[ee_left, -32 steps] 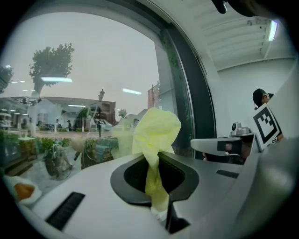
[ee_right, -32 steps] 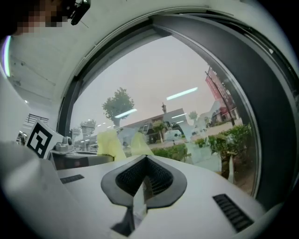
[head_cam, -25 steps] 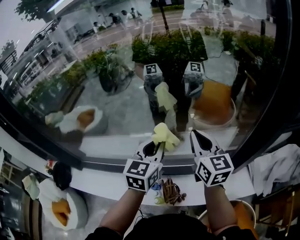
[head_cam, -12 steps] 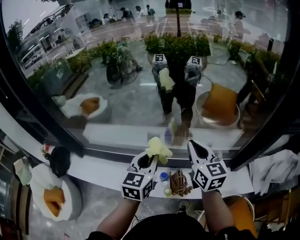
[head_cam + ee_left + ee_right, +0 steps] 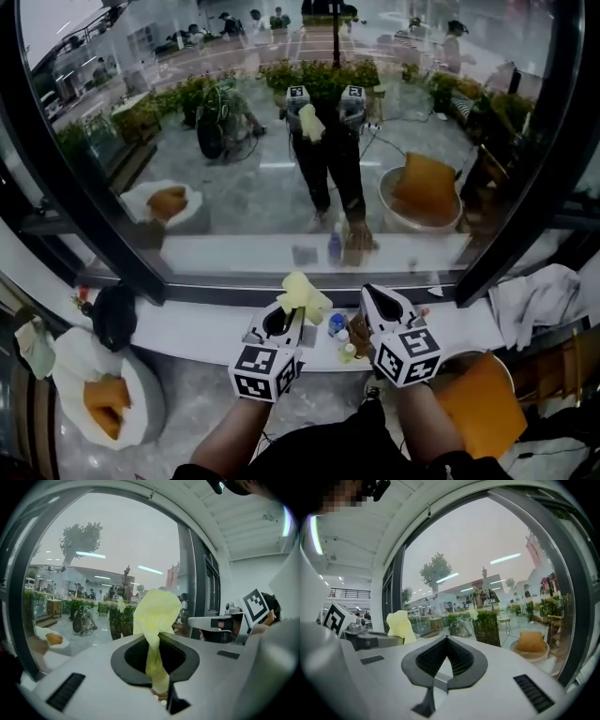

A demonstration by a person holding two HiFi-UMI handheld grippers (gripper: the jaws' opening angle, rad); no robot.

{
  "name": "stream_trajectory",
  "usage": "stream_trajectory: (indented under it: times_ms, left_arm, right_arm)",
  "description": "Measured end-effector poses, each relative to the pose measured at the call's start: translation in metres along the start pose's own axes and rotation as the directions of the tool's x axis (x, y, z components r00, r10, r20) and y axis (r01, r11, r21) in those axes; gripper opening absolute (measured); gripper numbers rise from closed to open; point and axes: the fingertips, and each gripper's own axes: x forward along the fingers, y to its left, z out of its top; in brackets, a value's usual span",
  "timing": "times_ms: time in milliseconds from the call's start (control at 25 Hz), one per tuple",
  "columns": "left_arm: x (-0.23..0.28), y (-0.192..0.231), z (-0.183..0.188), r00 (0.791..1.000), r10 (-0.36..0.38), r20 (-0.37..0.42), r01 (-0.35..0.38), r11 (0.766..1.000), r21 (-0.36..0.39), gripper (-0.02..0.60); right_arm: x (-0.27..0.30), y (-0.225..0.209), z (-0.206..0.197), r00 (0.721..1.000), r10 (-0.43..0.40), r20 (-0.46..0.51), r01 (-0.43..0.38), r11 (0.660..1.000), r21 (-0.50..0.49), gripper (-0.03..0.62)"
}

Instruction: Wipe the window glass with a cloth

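Observation:
The window glass (image 5: 234, 216) fills the upper head view and mirrors both grippers and the cloth. My left gripper (image 5: 295, 306) is shut on a pale yellow cloth (image 5: 302, 292), which sticks up bunched from the jaw tips, over the white sill and short of the pane. In the left gripper view the yellow cloth (image 5: 156, 612) rises out of the left gripper (image 5: 157, 634), with the glass (image 5: 93, 573) beyond. My right gripper (image 5: 368, 292) is beside it, to the right, shut and empty. The right gripper view shows the right gripper (image 5: 446, 639) with its tips together.
A white sill (image 5: 187, 328) runs below the pane, with a small bottle (image 5: 337, 324) and small items between the grippers. Dark window frame bars (image 5: 75, 187) slant at both sides. A white cloth heap (image 5: 539, 295), an orange beanbag (image 5: 478, 403) and a white cushion seat (image 5: 98, 398) are nearby.
Both grippers have drawn back from the glass toward me, the left still holding the cloth. The head view has pulled back, showing more sill and floor.

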Motion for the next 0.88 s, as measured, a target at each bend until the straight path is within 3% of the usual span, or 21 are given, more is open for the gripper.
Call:
stream_trajectory:
  times_ms: [400,880]
  left_arm:
    - [-0.042,-0.031,-0.017,0.999,-0.054,-0.010,0.053,0.999,-0.009,0.031]
    - [-0.055,-0.049,-0.028,0.998,-0.058,-0.029,0.058,0.998,0.000,0.031]
  right_arm:
    - [-0.048,0.044,-0.021,1.000,-0.011,-0.028,0.011,1.000,-0.013,0.026]
    - [-0.072,0.049,-0.028,1.000,-0.017,-0.025,0.017,1.000,-0.006,0.026]
